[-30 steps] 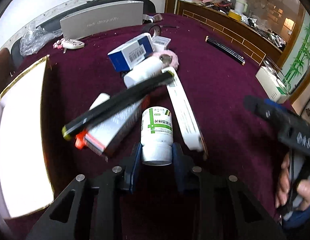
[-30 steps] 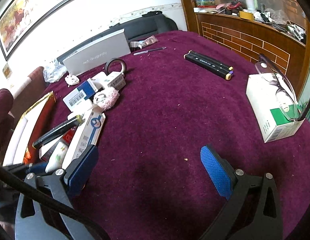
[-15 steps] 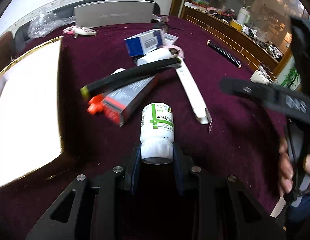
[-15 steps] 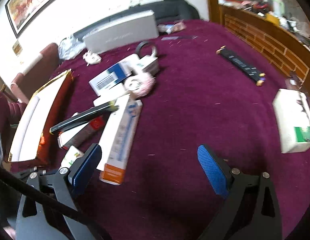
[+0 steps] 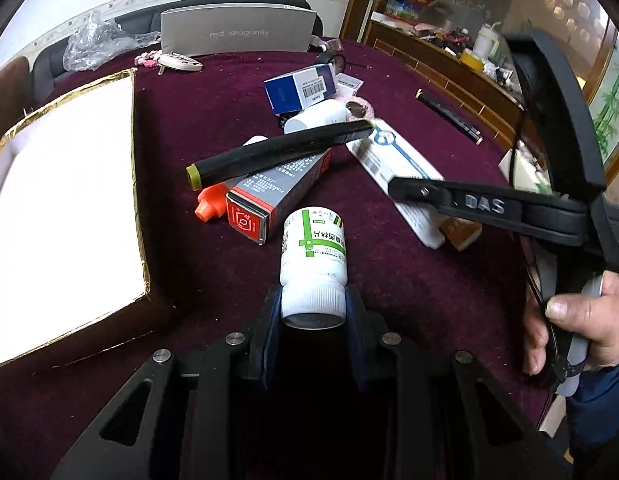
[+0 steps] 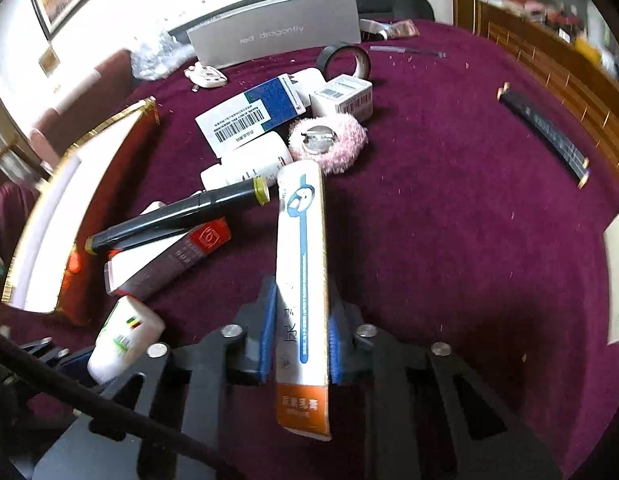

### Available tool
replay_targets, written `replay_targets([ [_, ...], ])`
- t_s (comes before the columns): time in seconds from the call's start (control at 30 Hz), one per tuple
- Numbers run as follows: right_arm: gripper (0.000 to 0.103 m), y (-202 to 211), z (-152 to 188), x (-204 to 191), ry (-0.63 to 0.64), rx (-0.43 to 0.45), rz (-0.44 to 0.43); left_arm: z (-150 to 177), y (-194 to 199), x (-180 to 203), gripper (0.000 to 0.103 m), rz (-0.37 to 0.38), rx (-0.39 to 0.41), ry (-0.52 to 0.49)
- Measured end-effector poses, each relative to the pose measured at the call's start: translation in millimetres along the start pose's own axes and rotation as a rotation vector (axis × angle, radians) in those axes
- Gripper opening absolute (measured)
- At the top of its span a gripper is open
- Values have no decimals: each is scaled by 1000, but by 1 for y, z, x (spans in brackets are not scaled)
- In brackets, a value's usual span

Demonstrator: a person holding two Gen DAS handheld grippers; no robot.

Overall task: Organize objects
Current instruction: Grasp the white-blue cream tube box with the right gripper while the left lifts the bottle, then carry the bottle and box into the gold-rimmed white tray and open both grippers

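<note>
My left gripper [image 5: 312, 309] is shut on the cap end of a white pill bottle [image 5: 314, 252] with a green label, held above the maroon table; the bottle also shows in the right wrist view [image 6: 123, 336]. My right gripper [image 6: 299, 330] is shut on a long white box [image 6: 302, 280] with blue print and an orange end; the box also shows in the left wrist view [image 5: 405, 178]. A black marker [image 6: 177, 212] lies across a grey-red box [image 6: 169, 258] to the left. An open gold-edged white box [image 5: 57, 208] lies at the left.
Behind lie a blue-white carton [image 6: 253, 114], a white bottle [image 6: 249, 164], a pink fluffy round thing [image 6: 329, 142], a small barcode box [image 6: 341, 96], a tape roll [image 6: 343, 60] and a grey "red dragonfly" box [image 6: 273, 36]. Black markers [image 6: 545, 132] lie at the right.
My right gripper has moved left to the long white box and shut on it. My left gripper has kept its hold on the pill bottle and drawn back slightly from the pile.
</note>
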State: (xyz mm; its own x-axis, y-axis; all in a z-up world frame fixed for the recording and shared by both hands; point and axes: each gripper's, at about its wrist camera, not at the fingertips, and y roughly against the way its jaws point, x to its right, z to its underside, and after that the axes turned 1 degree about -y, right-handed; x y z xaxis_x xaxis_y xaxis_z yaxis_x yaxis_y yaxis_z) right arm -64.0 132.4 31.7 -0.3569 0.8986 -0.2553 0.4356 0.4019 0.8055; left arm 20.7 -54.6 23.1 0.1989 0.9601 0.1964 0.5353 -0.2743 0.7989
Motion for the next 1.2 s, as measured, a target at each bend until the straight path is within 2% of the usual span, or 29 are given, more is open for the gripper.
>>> replay_targets([
  [0.1, 17, 10, 10, 8, -22, 13, -44, -2, 8, 0, 25, 34, 29, 10],
  [0.3, 17, 36, 23, 14, -55, 61, -87, -5, 23, -4, 26, 39, 68, 22],
  [0.53, 17, 40, 26, 6, -27, 54, -90, -3, 11, -2, 26, 0, -2, -17],
  [0.87, 18, 33, 35, 0, -4, 30, -111, -13, -9, 8, 31, -34, -45, -40],
  [1.03, 18, 37, 38, -1, 7, 39, -130, -7, -5, 6, 28, -21, -3, -24],
  [1.2, 18, 50, 36, -12, 31, 64, -167, -5, 34, -11, 28, 47, 84, 41],
])
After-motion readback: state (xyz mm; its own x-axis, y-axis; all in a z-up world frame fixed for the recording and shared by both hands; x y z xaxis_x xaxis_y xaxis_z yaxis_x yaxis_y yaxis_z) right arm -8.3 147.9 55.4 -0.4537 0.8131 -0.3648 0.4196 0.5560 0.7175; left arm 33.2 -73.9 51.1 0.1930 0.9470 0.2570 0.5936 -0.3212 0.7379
